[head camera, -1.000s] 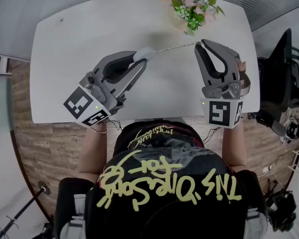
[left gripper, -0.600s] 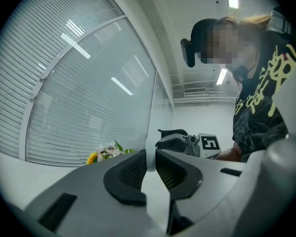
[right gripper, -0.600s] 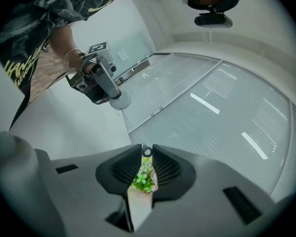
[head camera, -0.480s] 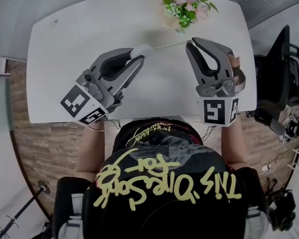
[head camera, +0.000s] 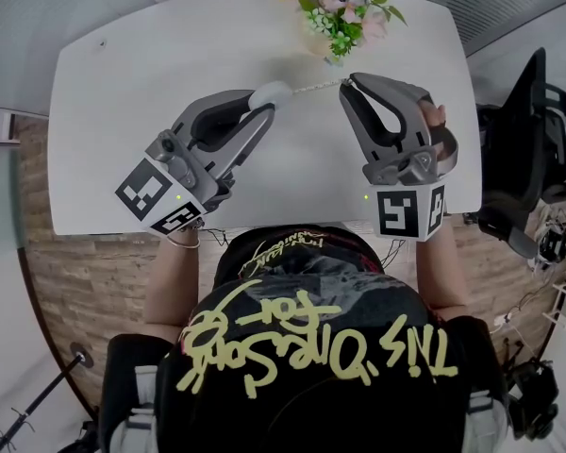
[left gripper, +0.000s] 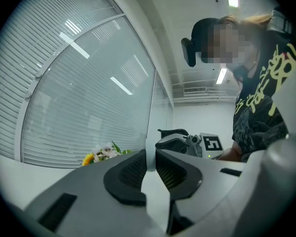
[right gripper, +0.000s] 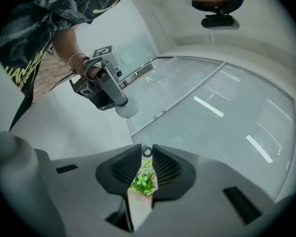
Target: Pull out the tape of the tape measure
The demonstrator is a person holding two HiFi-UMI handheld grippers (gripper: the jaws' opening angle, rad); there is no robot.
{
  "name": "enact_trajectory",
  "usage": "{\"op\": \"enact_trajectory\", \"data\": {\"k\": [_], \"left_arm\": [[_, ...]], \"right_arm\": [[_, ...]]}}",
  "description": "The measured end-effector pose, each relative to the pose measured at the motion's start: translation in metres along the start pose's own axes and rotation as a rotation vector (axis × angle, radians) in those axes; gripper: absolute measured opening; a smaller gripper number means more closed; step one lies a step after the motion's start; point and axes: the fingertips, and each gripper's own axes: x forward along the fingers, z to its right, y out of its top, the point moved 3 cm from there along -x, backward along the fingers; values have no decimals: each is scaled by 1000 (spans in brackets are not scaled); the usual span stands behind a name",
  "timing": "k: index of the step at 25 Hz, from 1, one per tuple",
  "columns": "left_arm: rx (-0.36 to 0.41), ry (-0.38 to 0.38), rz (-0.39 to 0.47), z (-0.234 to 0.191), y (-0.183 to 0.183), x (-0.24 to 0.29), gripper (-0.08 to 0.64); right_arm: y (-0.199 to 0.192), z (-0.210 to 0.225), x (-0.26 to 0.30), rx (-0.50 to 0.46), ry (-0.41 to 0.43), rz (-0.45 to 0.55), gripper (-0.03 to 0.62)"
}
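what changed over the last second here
The left tongs, holding the tape measure, drifted slightly toward the right tongs, so the pulled-out tape between them looks a little shorter. Both grips stayed: left on the tape measure, right on the tape's end ring.

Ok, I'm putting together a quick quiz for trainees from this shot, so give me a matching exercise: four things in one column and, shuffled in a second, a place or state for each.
Things
1. left tool
2. right tool
3. tape
4. flowers

Places or states
A. at the far edge of the table
B. shut on the tape's end ring
C. stretched between the two tools
D. shut on the white tape measure case

Pairs: 1-D, 2-B, 3-C, 4-A
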Motion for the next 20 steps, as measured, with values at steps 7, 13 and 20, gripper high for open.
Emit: {"op": "enact_trajectory", "data": {"k": [7,13,20], "left_arm": [[7,4,2,1,2,6,57],[13,5,-2,1,2,9,57],[12,8,-3,2,2,11,57]], "right_arm": [[2,0,1,-5,12,24,72],[4,-1,4,-7,21,41,72],[10,-5,6,-11,38,63,72]]}}
